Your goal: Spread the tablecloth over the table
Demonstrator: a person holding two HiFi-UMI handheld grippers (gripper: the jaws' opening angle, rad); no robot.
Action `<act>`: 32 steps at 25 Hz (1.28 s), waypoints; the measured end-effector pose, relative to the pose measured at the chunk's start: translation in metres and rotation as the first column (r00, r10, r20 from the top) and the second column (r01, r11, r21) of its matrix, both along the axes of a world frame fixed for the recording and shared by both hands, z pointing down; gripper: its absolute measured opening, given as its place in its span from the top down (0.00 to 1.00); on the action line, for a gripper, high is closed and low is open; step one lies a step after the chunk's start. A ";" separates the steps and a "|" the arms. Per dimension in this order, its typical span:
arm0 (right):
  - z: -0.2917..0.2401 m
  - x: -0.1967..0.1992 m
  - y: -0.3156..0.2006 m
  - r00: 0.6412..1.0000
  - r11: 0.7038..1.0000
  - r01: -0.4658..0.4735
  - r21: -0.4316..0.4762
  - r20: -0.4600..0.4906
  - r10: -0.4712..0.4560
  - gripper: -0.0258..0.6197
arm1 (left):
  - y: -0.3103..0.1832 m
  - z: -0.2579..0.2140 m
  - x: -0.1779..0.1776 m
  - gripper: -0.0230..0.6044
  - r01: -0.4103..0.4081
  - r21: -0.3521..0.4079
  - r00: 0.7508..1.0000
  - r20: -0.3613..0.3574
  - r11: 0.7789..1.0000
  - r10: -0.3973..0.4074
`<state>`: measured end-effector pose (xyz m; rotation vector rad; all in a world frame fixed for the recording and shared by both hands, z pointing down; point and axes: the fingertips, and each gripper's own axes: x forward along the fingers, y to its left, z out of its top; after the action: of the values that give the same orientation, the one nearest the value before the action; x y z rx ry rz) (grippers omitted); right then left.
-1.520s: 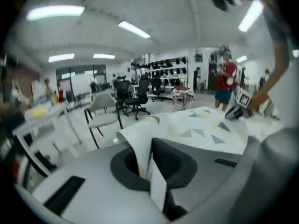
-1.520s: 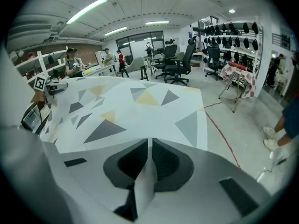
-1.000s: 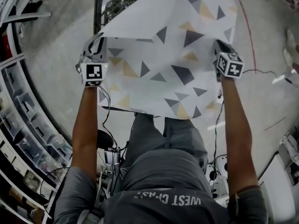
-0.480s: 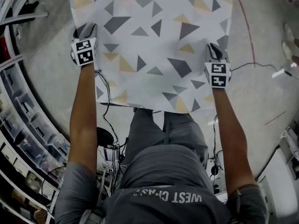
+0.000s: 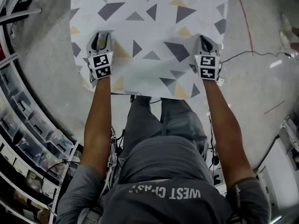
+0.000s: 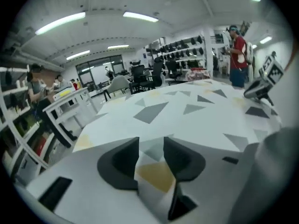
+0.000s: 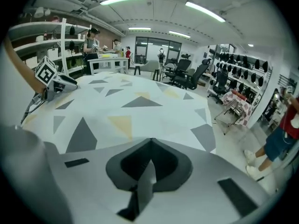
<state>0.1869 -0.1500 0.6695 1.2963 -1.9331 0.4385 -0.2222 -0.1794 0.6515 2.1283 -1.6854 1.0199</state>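
left gripper (image 6: 150, 149) fingers, half-open, just closing, straddle tablecloth (image 6: 191, 118); right gripper (image 7: 150, 146) pinches it.

Tablecloth (image 5: 149, 27) lies flat over the surface, top open for a pass across. Left side tight: shelving with bins (image 5: 21, 129) near, only a strip of floor (image 5: 49, 62) between. Right side roomy, but a cable (image 5: 247, 52) trails on the floor there. Near edge blocked by the person's legs (image 5: 163, 120). Far side: office chairs (image 6: 145, 73), well apart from the surface.
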 end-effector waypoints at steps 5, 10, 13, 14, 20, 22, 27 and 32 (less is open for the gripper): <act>0.000 0.005 0.012 1.000 1.000 0.004 0.002 0.008 -0.004 0.97 | 0.009 -0.001 0.005 0.71 0.057 0.008 0.996 -0.072 0.998 -0.056; 0.000 0.006 0.017 0.999 1.000 -0.008 -0.027 0.044 0.010 0.96 | 0.029 0.000 0.005 0.71 0.069 -0.010 0.994 -0.080 0.998 -0.070; -0.001 0.006 0.018 0.998 0.998 0.012 -0.068 0.065 -0.008 0.95 | 0.040 0.000 0.003 0.71 0.087 -0.010 0.992 -0.085 0.996 -0.088; -0.004 0.008 0.018 0.998 0.997 0.007 -0.072 0.069 -0.002 0.95 | 0.042 0.001 0.003 0.71 0.089 -0.010 0.992 -0.087 0.996 -0.090; -0.033 0.097 0.060 0.957 0.966 -0.255 -0.052 0.133 0.259 0.80 | 0.049 -0.002 -0.002 0.71 0.099 -0.008 0.992 -0.082 0.995 -0.099; -0.023 0.129 0.098 0.875 0.910 -0.372 -0.182 0.258 0.409 0.74 | 0.054 -0.001 -0.003 0.71 0.109 -0.009 0.991 -0.081 0.994 -0.109; -0.021 0.112 0.182 0.405 0.766 -0.285 -0.576 0.653 0.641 0.76 | 0.071 0.002 -0.001 0.72 0.121 -0.017 0.989 -0.082 0.992 -0.122; -0.030 0.114 0.220 0.367 0.760 -0.230 -0.608 0.669 0.646 0.75 | 0.073 0.002 0.000 0.72 0.121 -0.026 0.988 -0.092 0.992 -0.123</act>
<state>0.3009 0.0700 0.6391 1.4170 -1.9416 2.0525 -0.2222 -0.1061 0.6532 2.0004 -1.7291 0.8851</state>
